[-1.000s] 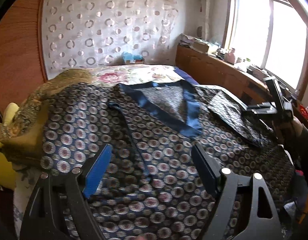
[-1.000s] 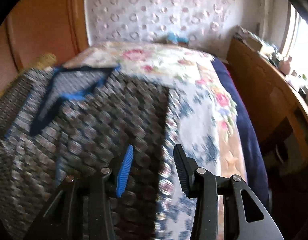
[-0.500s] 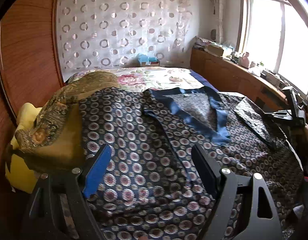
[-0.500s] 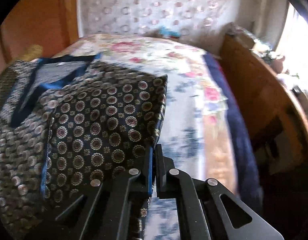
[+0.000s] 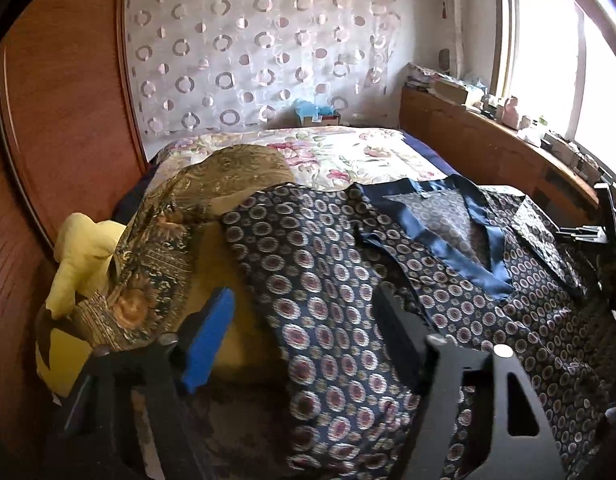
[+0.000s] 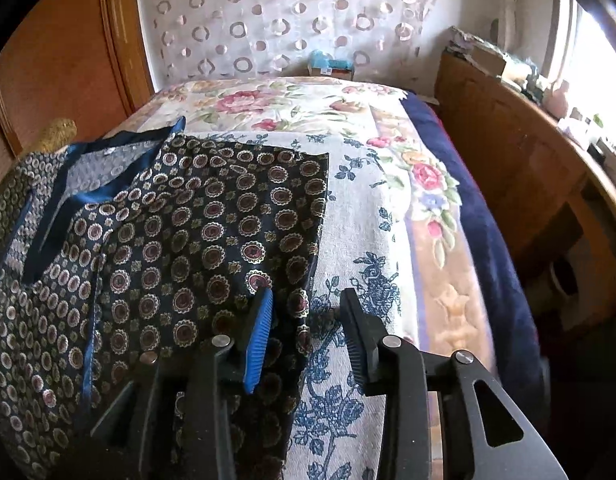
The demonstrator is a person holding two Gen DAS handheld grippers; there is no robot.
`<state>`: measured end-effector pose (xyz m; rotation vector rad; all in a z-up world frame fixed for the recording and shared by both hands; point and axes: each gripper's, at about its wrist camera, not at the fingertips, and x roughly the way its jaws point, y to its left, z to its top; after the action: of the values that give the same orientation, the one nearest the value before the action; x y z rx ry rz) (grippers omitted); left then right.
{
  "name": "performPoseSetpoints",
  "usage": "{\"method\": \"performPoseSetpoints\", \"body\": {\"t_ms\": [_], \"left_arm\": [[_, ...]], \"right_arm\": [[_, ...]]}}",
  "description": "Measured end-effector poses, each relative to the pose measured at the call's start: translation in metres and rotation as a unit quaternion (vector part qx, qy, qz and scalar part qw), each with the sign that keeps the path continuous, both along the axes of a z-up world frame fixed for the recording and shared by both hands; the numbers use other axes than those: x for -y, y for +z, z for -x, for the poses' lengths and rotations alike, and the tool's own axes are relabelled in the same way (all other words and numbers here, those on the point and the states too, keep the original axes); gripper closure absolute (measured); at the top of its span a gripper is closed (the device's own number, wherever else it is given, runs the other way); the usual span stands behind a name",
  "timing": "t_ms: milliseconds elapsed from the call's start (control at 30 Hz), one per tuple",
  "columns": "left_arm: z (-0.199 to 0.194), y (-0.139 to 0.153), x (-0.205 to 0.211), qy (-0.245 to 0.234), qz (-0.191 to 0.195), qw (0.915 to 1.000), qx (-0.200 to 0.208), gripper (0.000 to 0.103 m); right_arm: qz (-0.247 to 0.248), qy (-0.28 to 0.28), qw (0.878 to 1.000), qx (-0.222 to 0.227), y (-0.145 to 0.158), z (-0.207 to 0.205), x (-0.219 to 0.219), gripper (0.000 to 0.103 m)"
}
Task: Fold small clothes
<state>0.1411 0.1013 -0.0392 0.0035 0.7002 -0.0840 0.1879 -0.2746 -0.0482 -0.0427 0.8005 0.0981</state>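
A dark navy garment [image 5: 327,280] with round medallion print and a blue satin collar lies spread on the bed. In the left wrist view my left gripper [image 5: 304,340] hovers over its left edge, jaws closing, with the fabric edge and a yellow cushion between the fingers and neither pad pressing. In the right wrist view the garment [image 6: 208,240] shows its right side folded inward, lying flat. My right gripper [image 6: 308,336] sits at that fold's near edge, jaws opening. The blue pad [image 6: 260,336] is over the fabric and the black pad [image 6: 355,336] over the bedspread.
A gold patterned cushion [image 5: 168,248] and a yellow cloth [image 5: 84,248] are piled at the bed's left side against a wooden panel [image 5: 60,120]. The floral bedspread [image 6: 367,208] lies beyond the garment. A cluttered wooden ledge [image 6: 507,152] runs along the right under the window.
The left gripper slid left, from mid-garment to its left edge, and its jaws narrowed. The right gripper shut on the garment's right edge, carried it inward, then let go and opened.
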Motion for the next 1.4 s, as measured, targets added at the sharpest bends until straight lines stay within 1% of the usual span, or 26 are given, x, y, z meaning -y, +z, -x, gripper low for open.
{"method": "performPoseSetpoints", "body": {"t_ms": [33,133,233,433,533,667,900,1067,1167,1200,1233,1300,1333,1400], "left_arm": [[-0.003,0.0,-0.003,0.001,0.003,1.0,-0.004,0.043],[-0.012,-0.001,-0.016,0.012,0.013,0.9997,-0.015,0.049],[-0.024,0.0,-0.025,0.018,0.024,0.9992,-0.024,0.05],[-0.05,0.001,-0.032,0.025,0.026,0.9986,-0.039,0.051],[-0.062,-0.003,-0.035,0.029,0.028,0.9979,-0.05,0.054],[-0.076,-0.011,-0.037,0.036,0.026,0.9967,-0.068,0.054],[-0.086,-0.024,-0.04,0.043,0.04,0.993,-0.103,0.054],[-0.085,-0.026,-0.041,0.043,0.05,0.9926,-0.102,0.054],[-0.084,-0.024,-0.04,0.034,0.056,0.9931,-0.098,0.054],[-0.084,-0.024,-0.039,0.029,0.059,0.9932,-0.097,0.057],[-0.084,-0.024,-0.038,0.025,0.059,0.9931,-0.098,0.067],[-0.084,-0.025,-0.035,0.024,0.052,0.993,-0.103,0.076],[-0.083,-0.024,-0.033,0.022,0.05,0.9935,-0.1,0.083],[-0.082,-0.021,-0.031,0.016,0.048,0.9942,-0.095,0.093]], "right_arm": [[0.0,0.001,1.0,0.002,-0.001,0.0,0.001,0.066],[-0.001,0.001,1.0,0.008,-0.004,0.0,0.002,0.065],[-0.001,0.0,1.0,0.009,-0.005,0.0,0.002,0.065],[0.002,0.0,1.0,0.009,-0.004,0.001,0.001,0.065],[0.003,0.0,1.0,0.009,-0.004,0.001,0.001,0.064],[0.003,0.0,1.0,0.009,-0.004,0.001,0.001,0.064],[0.003,0.0,1.0,0.009,-0.004,0.001,0.001,0.064],[0.003,0.0,1.0,0.009,-0.004,0.001,0.001,0.064],[0.003,0.0,1.0,0.009,-0.004,0.001,0.001,0.064],[0.003,0.0,1.0,0.009,-0.004,0.001,0.001,0.064],[0.003,0.0,1.0,0.009,-0.004,0.001,0.001,0.064],[0.003,0.0,1.0,0.009,-0.004,0.001,0.001,0.064],[0.003,0.0,1.0,0.009,-0.004,0.001,0.001,0.064],[0.003,0.0,1.0,0.009,-0.004,0.001,0.001,0.064]]}}
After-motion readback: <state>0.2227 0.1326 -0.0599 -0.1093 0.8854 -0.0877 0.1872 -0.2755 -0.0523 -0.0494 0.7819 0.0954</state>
